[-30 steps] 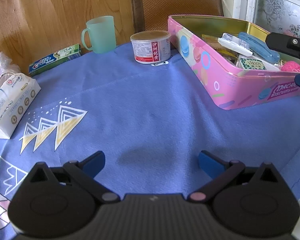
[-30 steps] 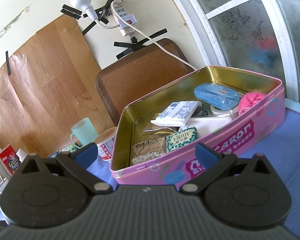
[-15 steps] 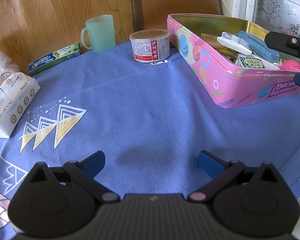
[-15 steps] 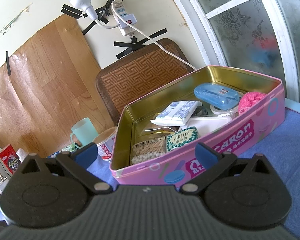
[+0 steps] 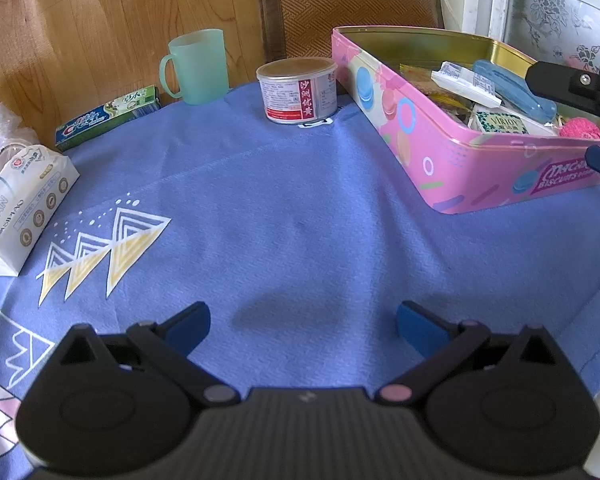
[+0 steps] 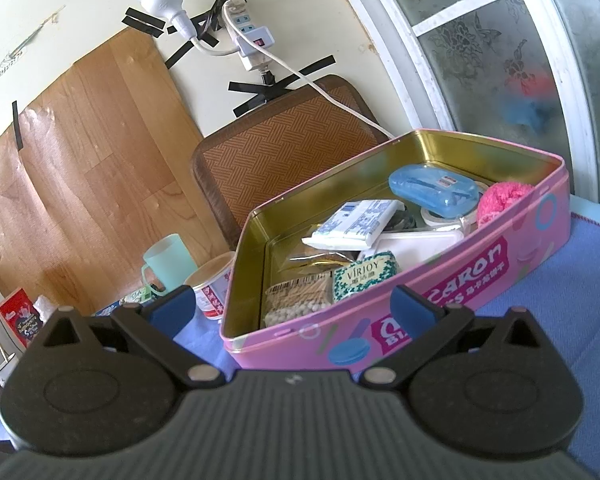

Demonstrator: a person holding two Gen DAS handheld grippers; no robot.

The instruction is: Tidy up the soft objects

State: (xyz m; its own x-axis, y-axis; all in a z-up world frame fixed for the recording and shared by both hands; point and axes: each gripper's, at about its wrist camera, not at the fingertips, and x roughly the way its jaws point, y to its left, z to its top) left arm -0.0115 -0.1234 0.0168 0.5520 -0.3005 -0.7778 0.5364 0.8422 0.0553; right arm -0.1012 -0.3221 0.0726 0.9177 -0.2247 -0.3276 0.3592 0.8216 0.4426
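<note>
The left tool (image 5: 302, 322) hangs low over the blue cloth (image 5: 300, 200) on the table, its blue fingers spread wide with nothing between them. The tissue pack (image 5: 20, 208), soft and white, lies well off to that tool's left, near the cloth's edge. Beyond it sit a toothpaste box (image 5: 108, 118), a green mug (image 5: 198, 66) and a small can (image 5: 298, 90), all well apart from the fingers.

The right tool (image 6: 292, 308) is spread open too, empty, and stands just beside the near wall of the pink tin (image 6: 460, 276). Inside the tin, ahead of the fingers, lie a small green tissue packet (image 6: 366, 276), a bag of cotton swabs (image 6: 296, 300), a white and blue packet (image 6: 356, 224), a blue case (image 6: 432, 194) and a fluffy pink ball (image 6: 504, 200) in the far right corner. In the left view, this tool shows at the right edge, above the tin's rim.
</note>
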